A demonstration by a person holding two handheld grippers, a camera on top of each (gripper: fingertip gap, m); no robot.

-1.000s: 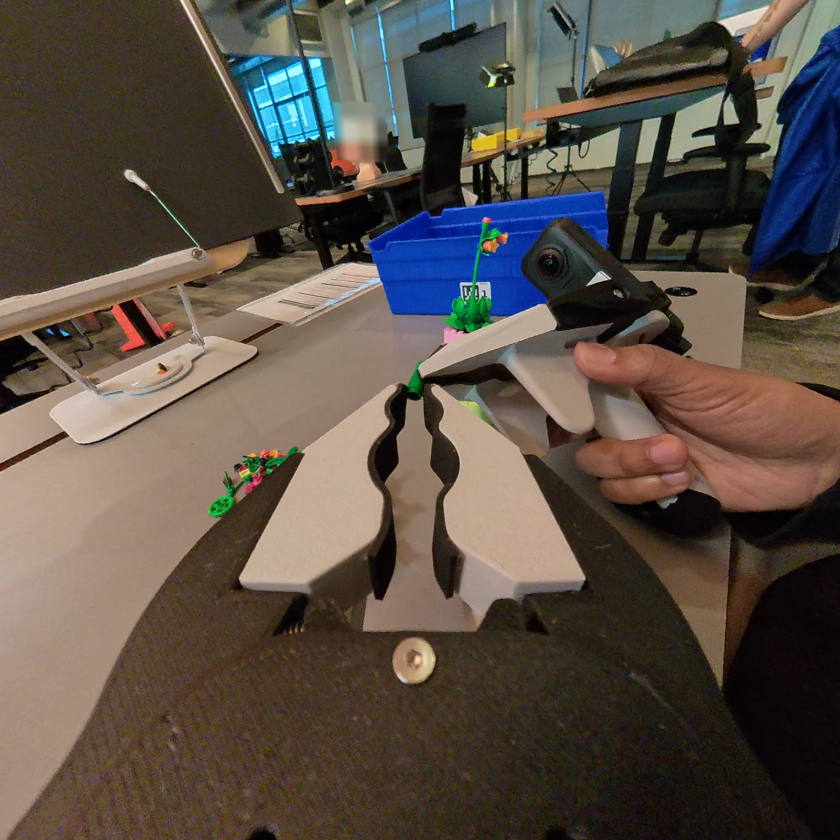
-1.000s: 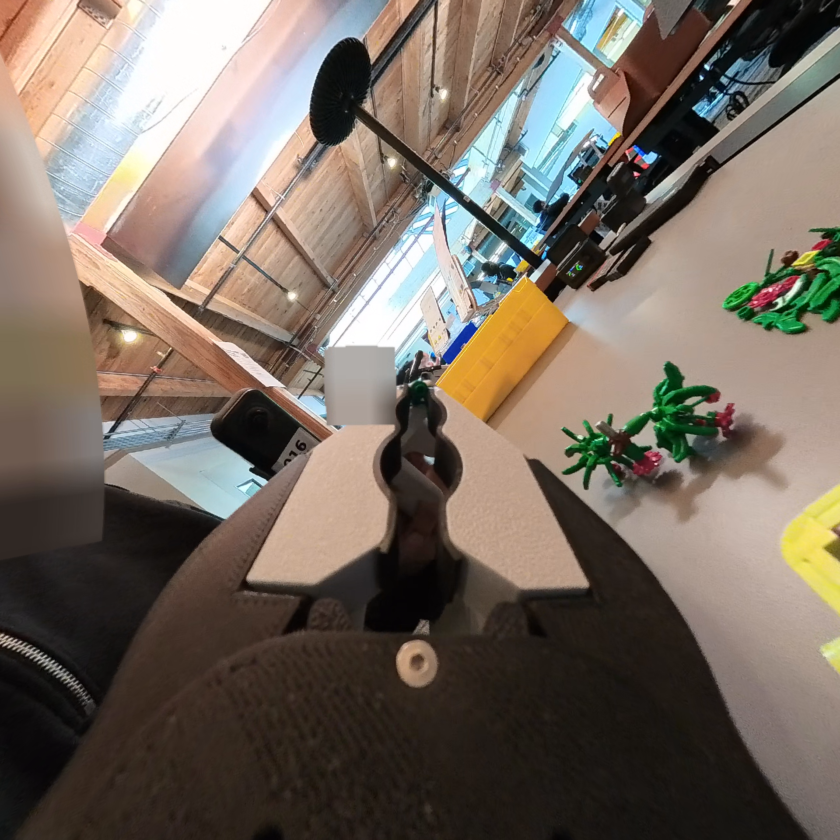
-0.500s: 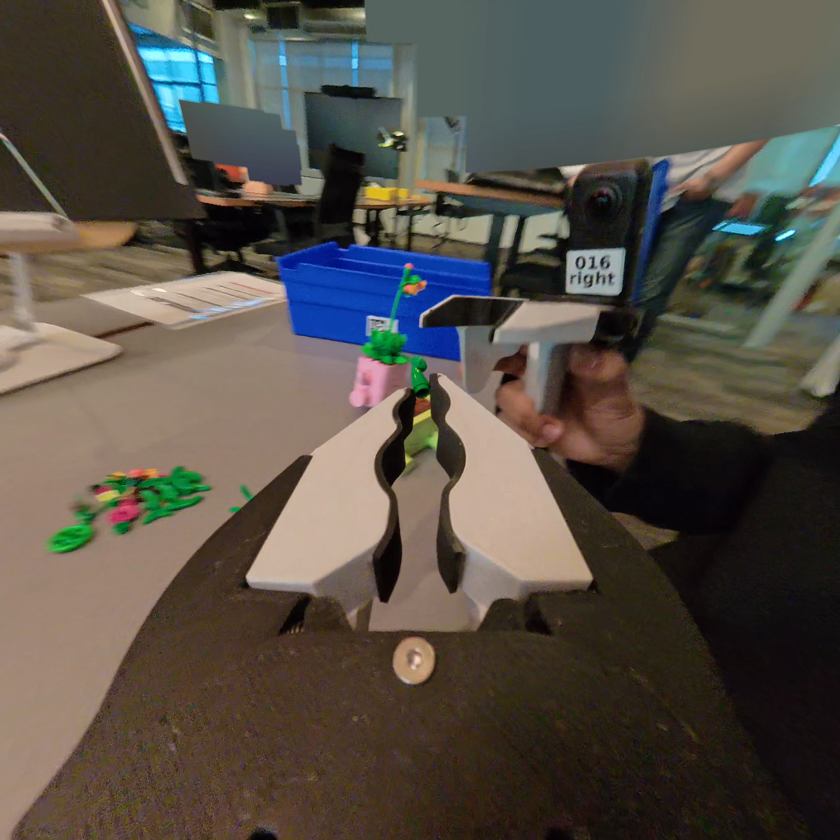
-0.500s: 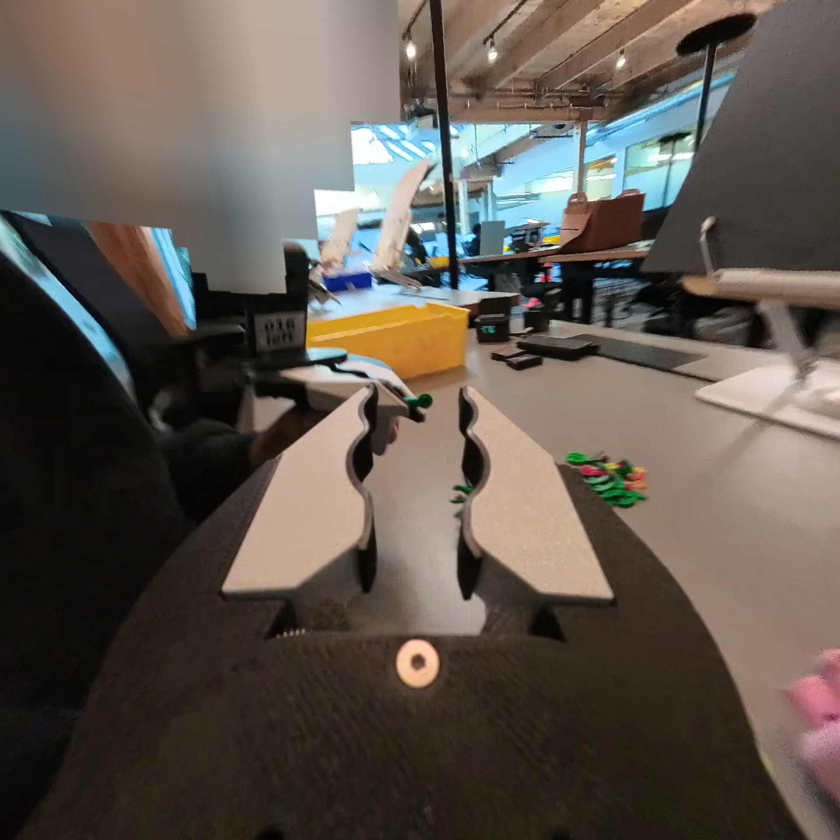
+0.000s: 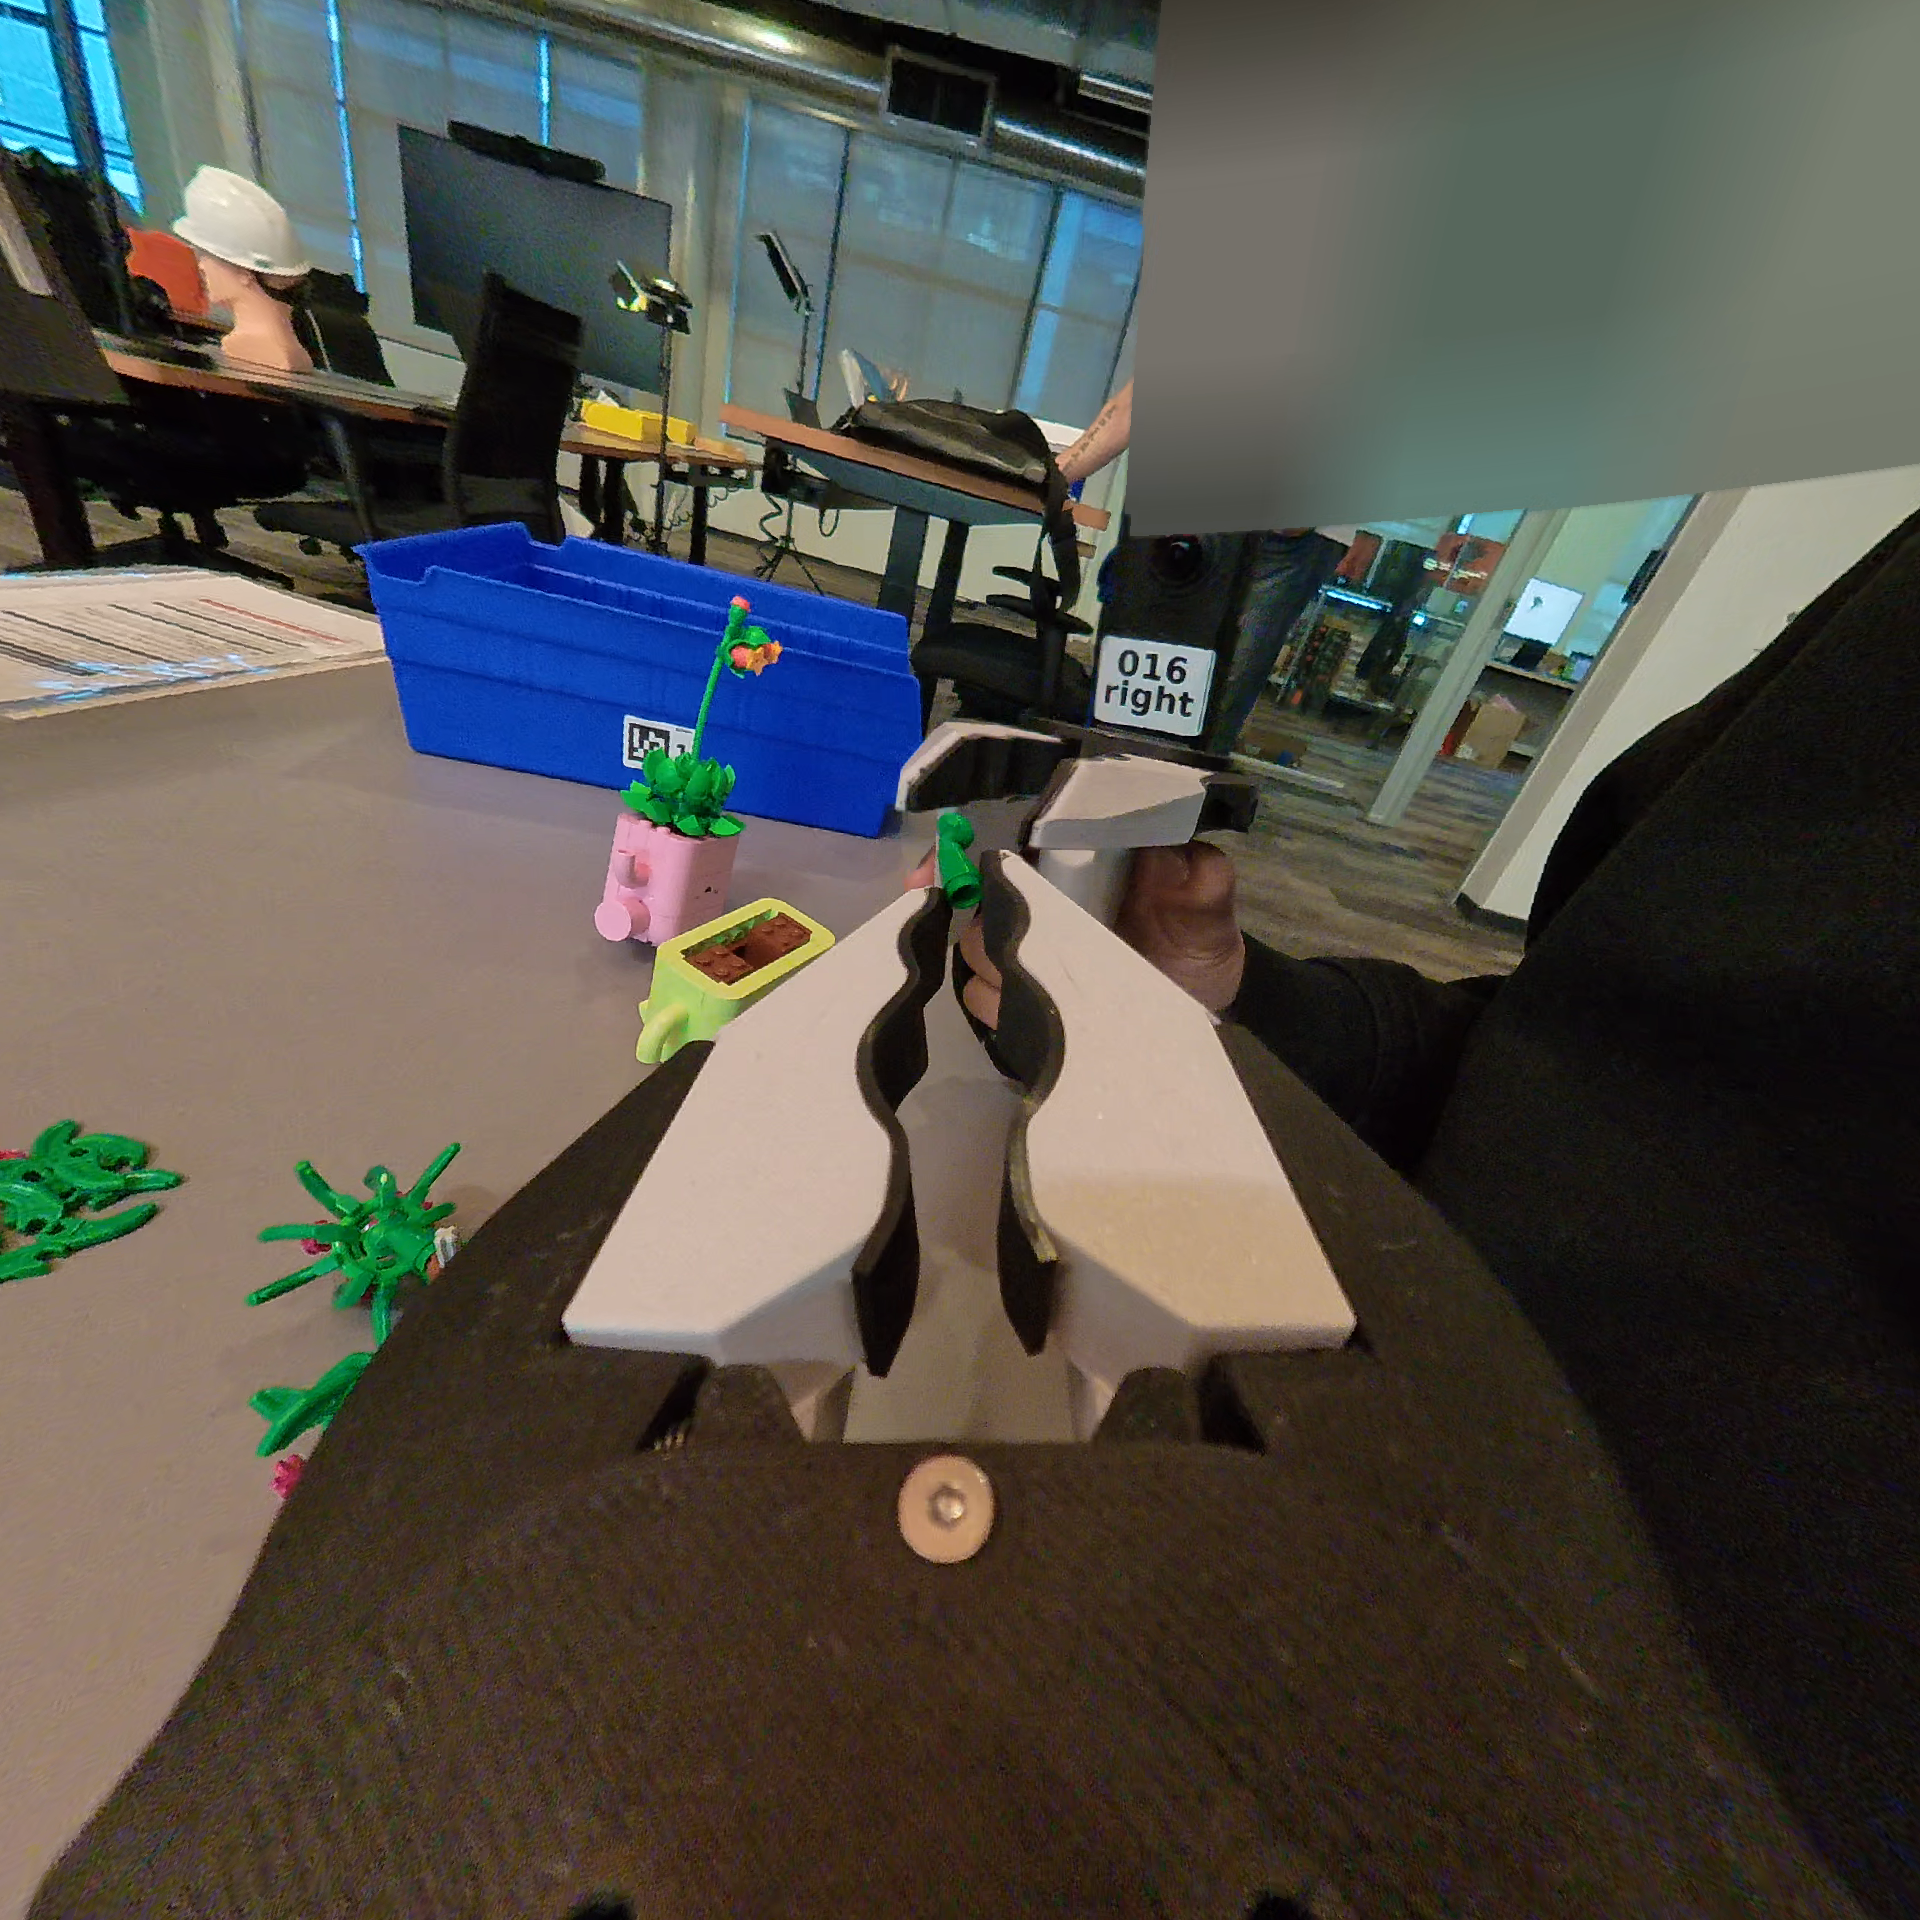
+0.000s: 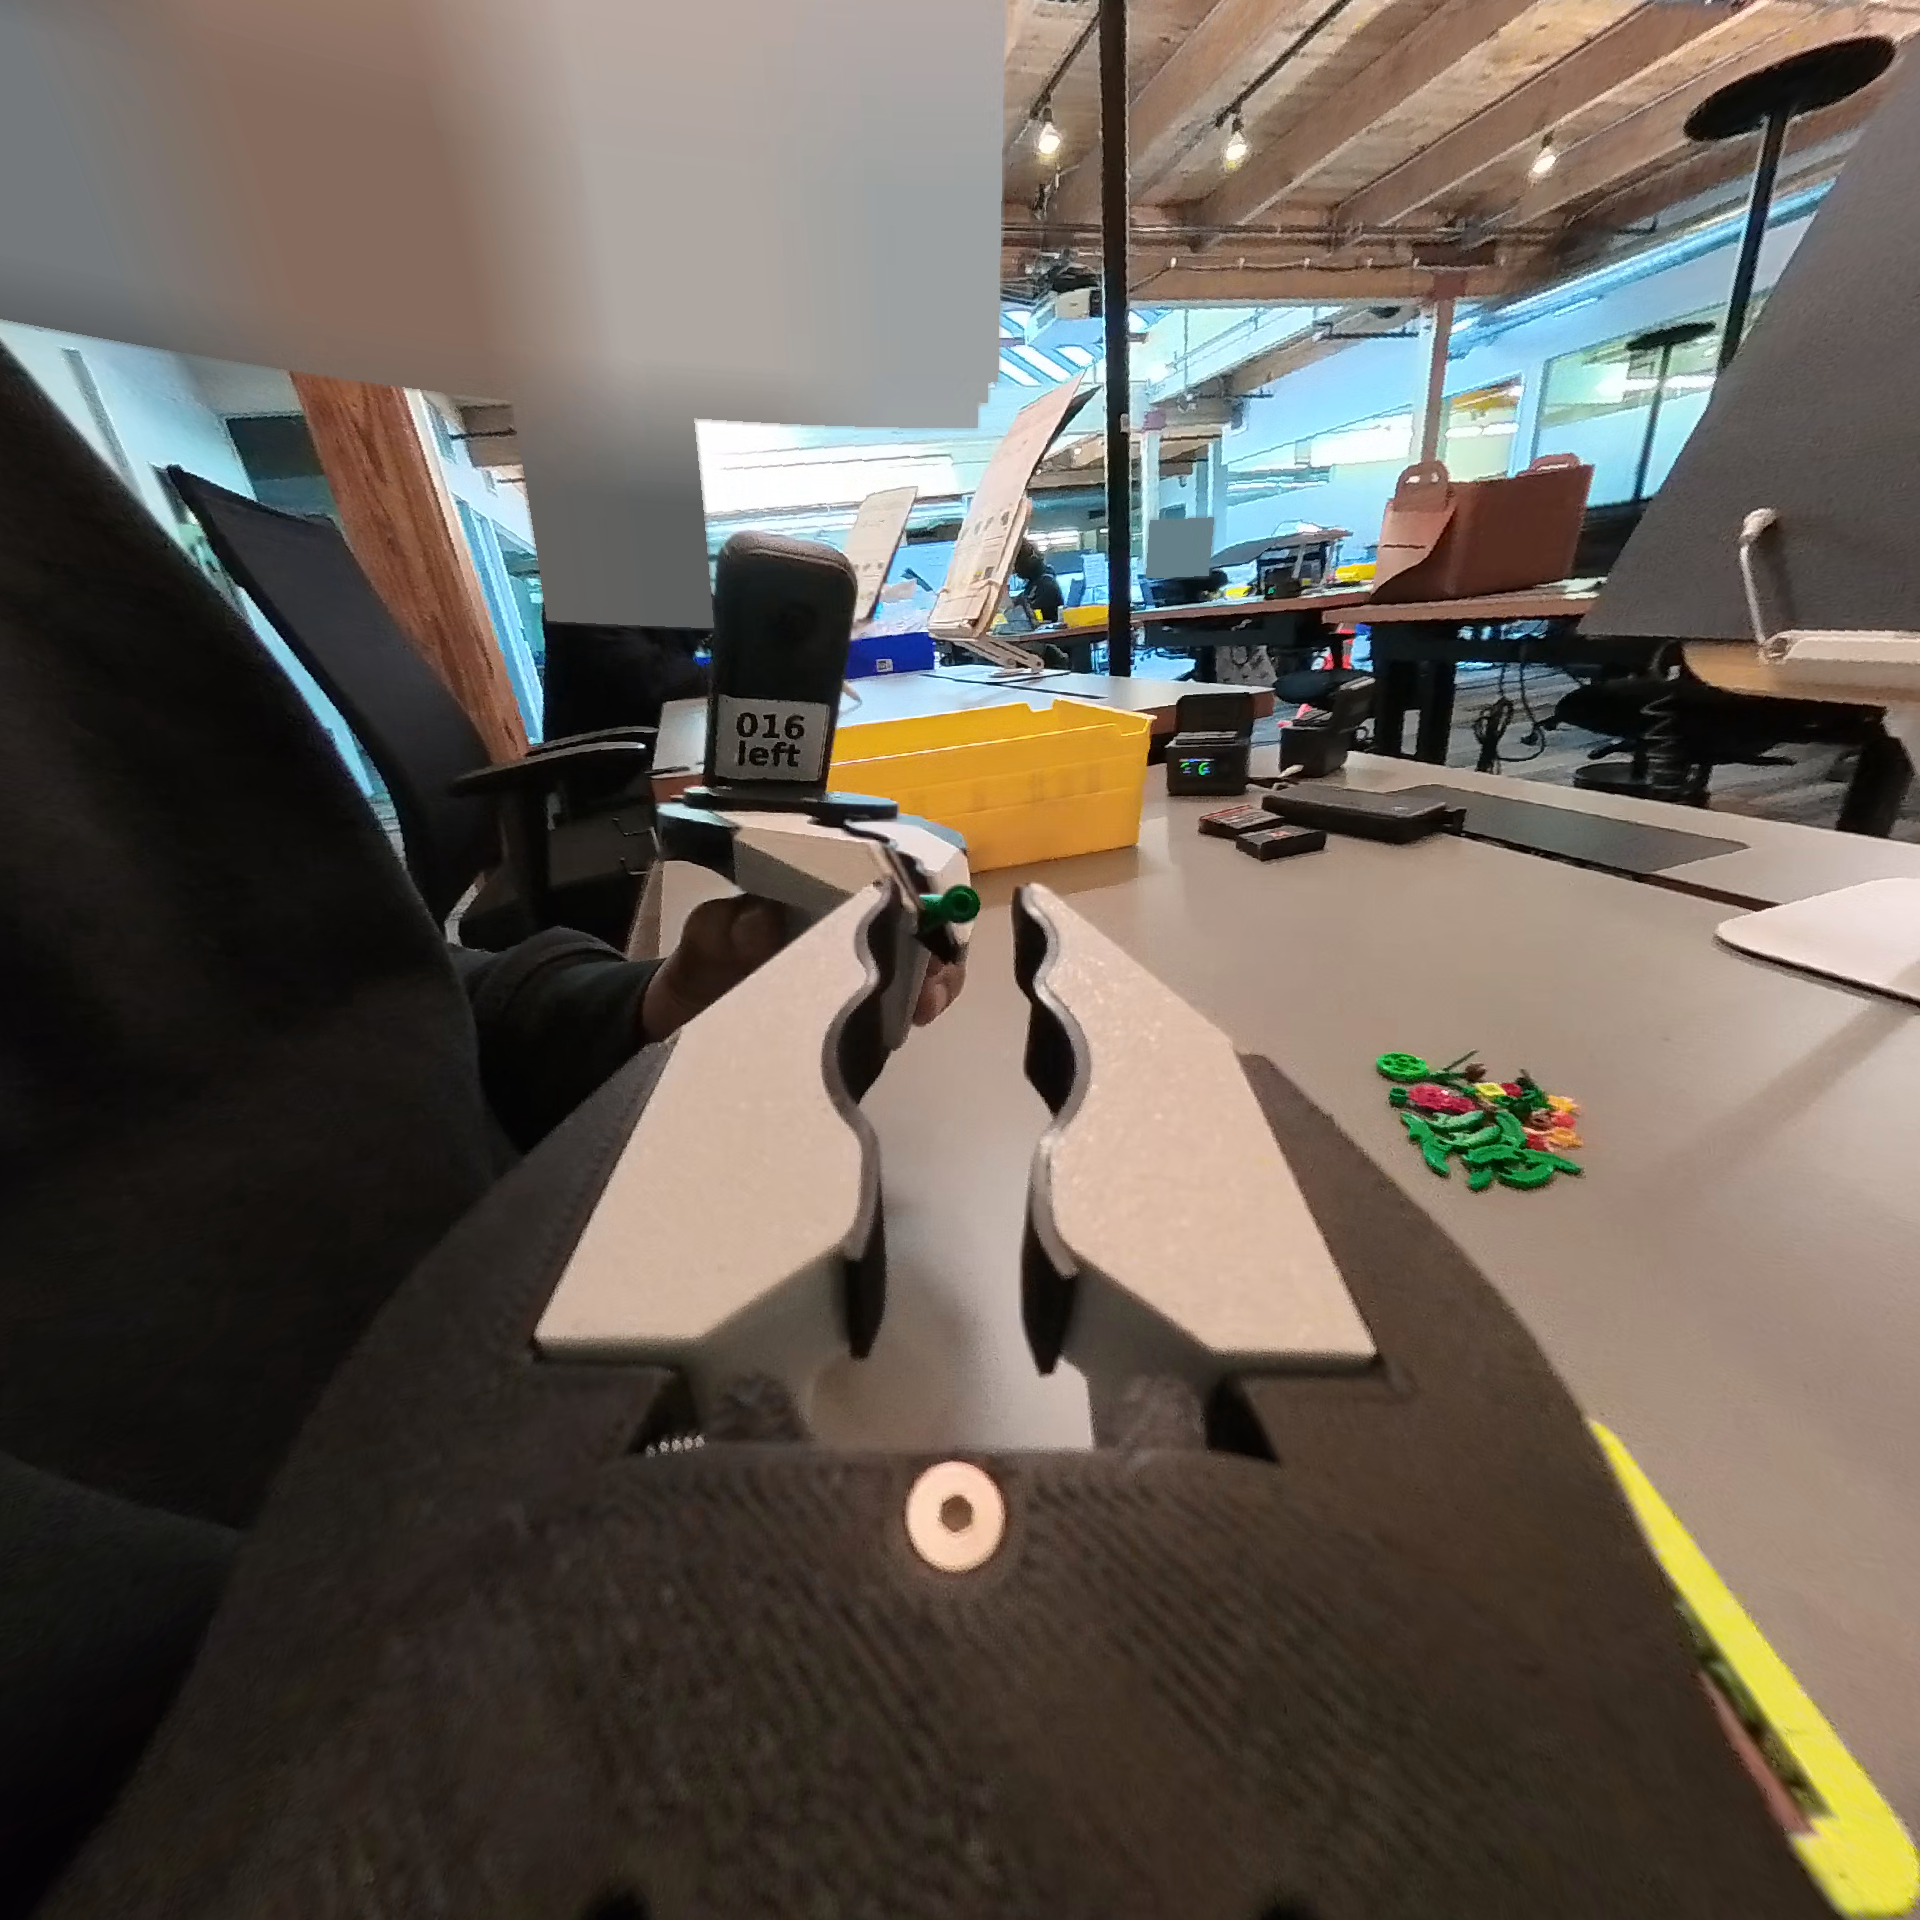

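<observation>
My left gripper (image 5: 968, 883) is shut on a small green toy stem piece (image 5: 956, 854) that sticks up from its tips. My right gripper (image 6: 951, 914) is open and empty, and its tips are level with that piece (image 6: 954, 906). The two grippers face each other tip to tip, each held by a hand above the grey table (image 5: 260, 935). The right gripper (image 5: 1049, 800) shows just beyond the piece in the left wrist view. The left gripper (image 6: 831, 862) shows in the right wrist view. A pink brick pot with a tall flower (image 5: 670, 873) and a lime pot with brown bricks (image 5: 740, 966) stand left of them.
A blue bin (image 5: 623, 665) stands behind the pots. Green brick plants (image 5: 364, 1236) and leaf pieces (image 5: 62, 1195) lie on the left. In the right wrist view there is a pile of small coloured pieces (image 6: 1486, 1132), a yellow bin (image 6: 997, 779), black devices (image 6: 1351, 810) and a white stand base (image 6: 1849, 935). Left and right tips are no more than a few centimetres apart.
My right gripper was shut at the green piece a second ago and has opened and levelled out. My left gripper keeps the piece and has swung round to the right.
</observation>
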